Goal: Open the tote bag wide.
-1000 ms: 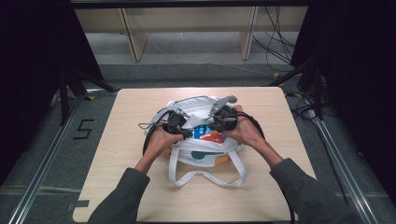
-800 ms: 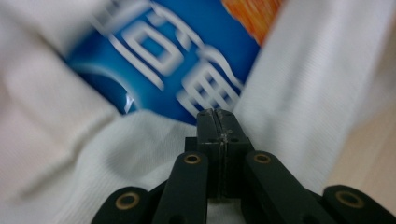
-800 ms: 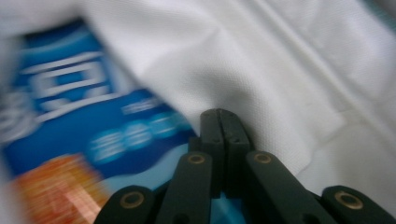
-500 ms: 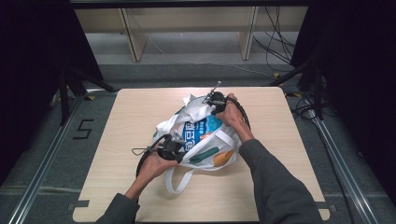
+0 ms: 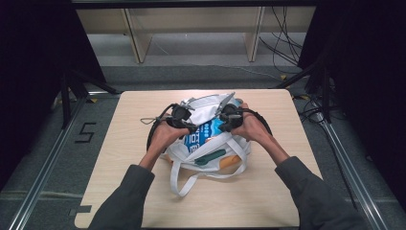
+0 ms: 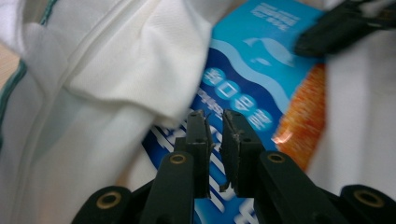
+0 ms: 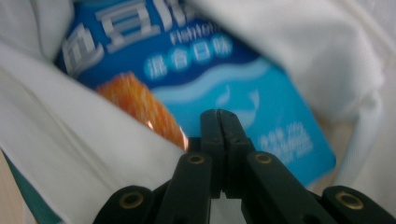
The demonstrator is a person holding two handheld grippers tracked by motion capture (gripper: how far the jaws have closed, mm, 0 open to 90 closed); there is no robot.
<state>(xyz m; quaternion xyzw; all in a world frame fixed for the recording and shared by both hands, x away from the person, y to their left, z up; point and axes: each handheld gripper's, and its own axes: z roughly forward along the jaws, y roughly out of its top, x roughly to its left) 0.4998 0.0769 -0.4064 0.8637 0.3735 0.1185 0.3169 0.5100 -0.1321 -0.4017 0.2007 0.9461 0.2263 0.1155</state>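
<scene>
At the table's [image 5: 143,191] middle lies our soft white bag [image 5: 203,108] — limp, light; we'd pinch its rim. Left gripper [image 6: 214,116] has just been opening, empty; right gripper [image 7: 219,114] is together, empty.

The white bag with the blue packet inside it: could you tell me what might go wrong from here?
The left gripper has just been opening a little, with nothing visible between its jaws, so the white bag may sag over the blue packet on that side. The right gripper is shut at the fabric edge; a pull could drag the whole bag across the table. The loose strap could snag a hand.
</scene>
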